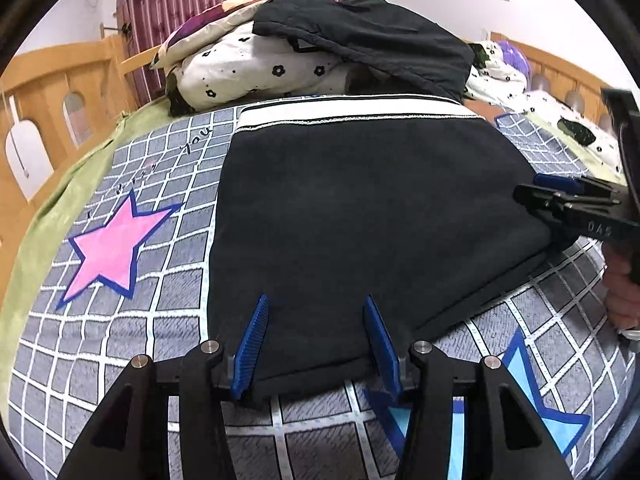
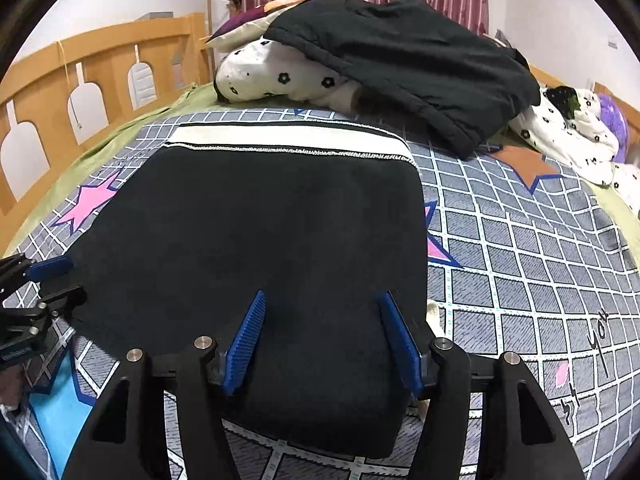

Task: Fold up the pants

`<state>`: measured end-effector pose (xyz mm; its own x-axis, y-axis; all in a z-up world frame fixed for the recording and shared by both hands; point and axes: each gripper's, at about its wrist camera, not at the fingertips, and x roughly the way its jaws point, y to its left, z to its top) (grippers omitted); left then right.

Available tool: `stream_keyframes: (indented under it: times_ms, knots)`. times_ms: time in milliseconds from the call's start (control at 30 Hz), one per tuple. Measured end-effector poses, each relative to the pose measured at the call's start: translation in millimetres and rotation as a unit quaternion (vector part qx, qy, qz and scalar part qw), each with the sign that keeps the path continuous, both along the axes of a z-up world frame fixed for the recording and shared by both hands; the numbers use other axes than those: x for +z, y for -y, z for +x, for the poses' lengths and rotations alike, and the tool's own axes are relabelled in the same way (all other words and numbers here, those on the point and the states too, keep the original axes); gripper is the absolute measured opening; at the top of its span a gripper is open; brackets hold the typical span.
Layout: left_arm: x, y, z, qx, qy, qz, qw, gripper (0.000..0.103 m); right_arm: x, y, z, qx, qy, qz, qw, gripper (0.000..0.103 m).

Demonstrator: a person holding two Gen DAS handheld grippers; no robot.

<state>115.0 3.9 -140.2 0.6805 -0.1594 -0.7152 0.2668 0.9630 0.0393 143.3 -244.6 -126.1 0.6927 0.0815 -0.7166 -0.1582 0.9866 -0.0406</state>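
Observation:
Black pants (image 1: 360, 208) lie folded flat on the bed, their white waistband (image 1: 352, 114) at the far edge. They also show in the right wrist view (image 2: 256, 240). My left gripper (image 1: 316, 308) is open, its blue fingers spread over the near edge of the pants. My right gripper (image 2: 322, 304) is open over the near right part of the pants, holding nothing. The right gripper also shows from the side at the pants' right edge (image 1: 560, 192), and the left gripper at their left edge (image 2: 44, 276).
The bed has a grey grid sheet (image 1: 168, 280) with a pink star (image 1: 112, 248). At the far end lie a floral quilt (image 1: 256, 68) and a dark jacket (image 2: 408, 60). A wooden rail (image 2: 80, 80) runs along the left side.

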Motion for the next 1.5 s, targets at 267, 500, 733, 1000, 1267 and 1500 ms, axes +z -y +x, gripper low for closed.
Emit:
stream_keyframes:
  times_ms: [267,500,733,1000,1267,1500]
  knots:
    - [0,0,-4,0.009,0.000,0.006,0.9999,0.048,0,1,-8,-0.002,0.003,0.000,1.000,0.060]
    - [1,-1,-8,0.014,-0.001,0.004,0.9999,0.048,2,4,-17,-0.003,-0.002,-0.006,1.000,0.065]
    - [2,-7,-13,0.032,-0.010,-0.010,0.9994,0.048,-2,5,-30,-0.007,-0.025,-0.018,0.999,0.068]
    - [2,-27,-20,0.082,-0.054,-0.023,0.9949,0.066,0,17,-45,-0.048,-0.044,-0.002,0.998,0.068]
    - [31,-32,-46,0.105,-0.013,-0.026,0.9941,0.065,34,19,-74,-0.076,-0.018,-0.012,0.997,0.068]
    - [66,-19,-78,0.125,0.010,-0.009,0.9920,0.065,72,22,-106,-0.108,-0.004,0.006,0.994,0.069]
